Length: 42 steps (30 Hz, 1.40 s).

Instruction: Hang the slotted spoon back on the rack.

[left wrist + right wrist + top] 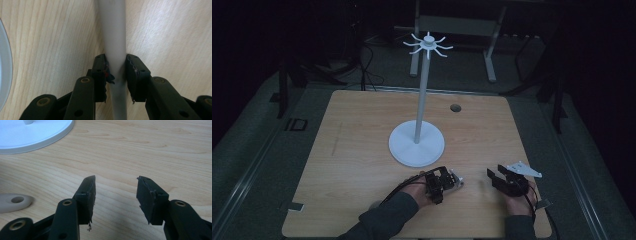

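The pale grey plastic utensil handle, clamped between the left gripper's pads, wants a level lift toward the white stand at twelve o'clock, while the right gripper waits open, empty.

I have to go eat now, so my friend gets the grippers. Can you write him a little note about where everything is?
Left gripper: jaws closed around a pale handle lying flat on the wooden table.
Right gripper: open, nothing between its jaws, low over the table at the near right.
White stand: upright mid-table, every hook at its top bare.
Done: the handle is gripped.
Left: lift it off the table; probably hang it on a hook by the hole in its end.
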Available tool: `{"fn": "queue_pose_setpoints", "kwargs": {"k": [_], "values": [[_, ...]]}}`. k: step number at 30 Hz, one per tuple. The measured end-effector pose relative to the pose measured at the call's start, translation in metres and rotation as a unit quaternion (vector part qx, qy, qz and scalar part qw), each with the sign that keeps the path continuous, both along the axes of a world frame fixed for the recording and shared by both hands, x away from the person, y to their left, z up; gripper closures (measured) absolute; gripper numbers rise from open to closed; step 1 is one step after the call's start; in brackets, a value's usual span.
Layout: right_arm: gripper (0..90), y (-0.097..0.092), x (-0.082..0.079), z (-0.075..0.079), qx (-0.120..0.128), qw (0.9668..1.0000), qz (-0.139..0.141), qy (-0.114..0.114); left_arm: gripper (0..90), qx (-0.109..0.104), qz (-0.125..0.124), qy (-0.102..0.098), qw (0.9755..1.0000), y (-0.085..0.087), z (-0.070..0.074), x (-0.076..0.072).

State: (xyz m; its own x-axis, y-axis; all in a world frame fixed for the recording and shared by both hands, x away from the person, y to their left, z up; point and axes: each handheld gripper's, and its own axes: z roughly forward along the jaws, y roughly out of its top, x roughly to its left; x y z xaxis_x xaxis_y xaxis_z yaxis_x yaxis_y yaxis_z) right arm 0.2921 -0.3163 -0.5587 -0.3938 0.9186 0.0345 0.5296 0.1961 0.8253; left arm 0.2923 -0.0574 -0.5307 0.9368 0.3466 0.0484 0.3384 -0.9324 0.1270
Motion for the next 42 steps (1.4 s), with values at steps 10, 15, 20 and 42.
{"fn": "queue_pose_setpoints", "kwargs": {"k": [10, 15, 20, 42], "values": [[49.3, 0.000, 0.000, 0.000, 0.000, 1.0000, 0.001, 0.000, 73.7, -0.033, 0.024, 0.010, 0.9991, 0.009, -0.001, 0.002], [49.2, 0.000, 0.000, -0.001, -0.002, 1.0000, 0.001, 0.002, 73.9, -0.048, 0.029, -0.005, 0.9984, 0.014, 0.009, 0.001], [49.2, 0.001, 0.000, -0.001, -0.002, 1.0000, 0.001, 0.002, 73.9, -0.078, 0.051, -0.029, 0.9952, 0.025, 0.022, 0.003], [50.1, 0.002, 0.002, -0.003, -0.011, 0.9999, -0.006, 0.004, 74.1, -0.204, 0.147, -0.160, 0.9546, 0.062, 0.072, 0.005]]}}
